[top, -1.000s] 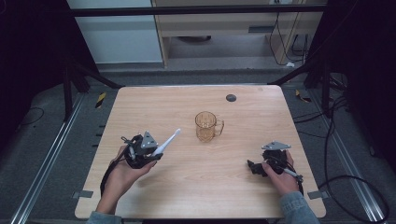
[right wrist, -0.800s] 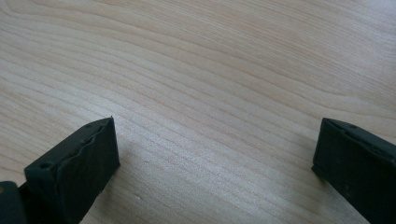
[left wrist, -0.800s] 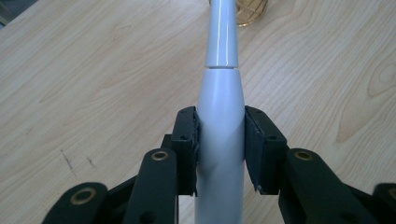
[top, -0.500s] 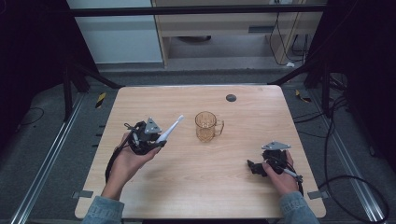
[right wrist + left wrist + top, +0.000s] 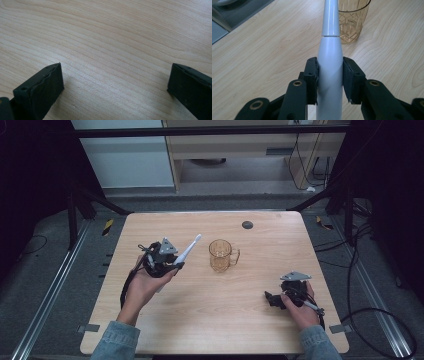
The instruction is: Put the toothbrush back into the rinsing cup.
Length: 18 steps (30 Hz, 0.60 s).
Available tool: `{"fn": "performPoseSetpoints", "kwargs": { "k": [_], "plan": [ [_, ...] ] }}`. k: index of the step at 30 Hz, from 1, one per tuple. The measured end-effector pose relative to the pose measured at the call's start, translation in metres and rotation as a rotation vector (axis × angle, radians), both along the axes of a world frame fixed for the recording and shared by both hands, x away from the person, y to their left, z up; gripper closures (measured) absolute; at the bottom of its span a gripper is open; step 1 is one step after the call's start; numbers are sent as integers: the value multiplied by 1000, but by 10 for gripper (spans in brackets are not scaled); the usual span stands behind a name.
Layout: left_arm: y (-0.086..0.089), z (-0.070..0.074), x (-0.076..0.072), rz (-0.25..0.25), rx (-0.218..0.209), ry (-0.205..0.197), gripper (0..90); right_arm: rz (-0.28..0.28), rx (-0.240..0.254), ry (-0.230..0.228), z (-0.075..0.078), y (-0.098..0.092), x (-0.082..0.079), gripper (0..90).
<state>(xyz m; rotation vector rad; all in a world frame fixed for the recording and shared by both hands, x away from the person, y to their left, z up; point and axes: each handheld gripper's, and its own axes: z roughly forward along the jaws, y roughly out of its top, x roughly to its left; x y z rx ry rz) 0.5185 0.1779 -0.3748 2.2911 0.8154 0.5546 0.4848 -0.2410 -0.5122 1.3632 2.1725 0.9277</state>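
Left tongs (image 5: 175,262) raised toward mug (image 5: 220,255), clamping toothbrush (image 5: 187,252), right tongs (image 5: 272,300) resting

One toothbrush (image 5: 186,253), one mug (image 5: 221,255), two grippers: left (image 5: 172,265), right (image 5: 270,298); one table (image 5: 210,320).

Tabletop (image 5: 200,320): pale wood-grain board, rectangular, on a dark metal frame.
Amber glass mug (image 5: 220,255): stands upright near the middle, handle turned to the right.
Dark round disc (image 5: 247,225): lies flat near the far edge, well apart from the mug.
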Motion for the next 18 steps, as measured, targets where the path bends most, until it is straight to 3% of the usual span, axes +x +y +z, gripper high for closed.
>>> {"fn": "performPoseSetpoints", "kwargs": {
  "k": [18],
  "plan": [
    [-17, 27, 18, -5, -20, -37, 668, 0, 0, 0, 0, 0, 0, 3]
  ]
}}
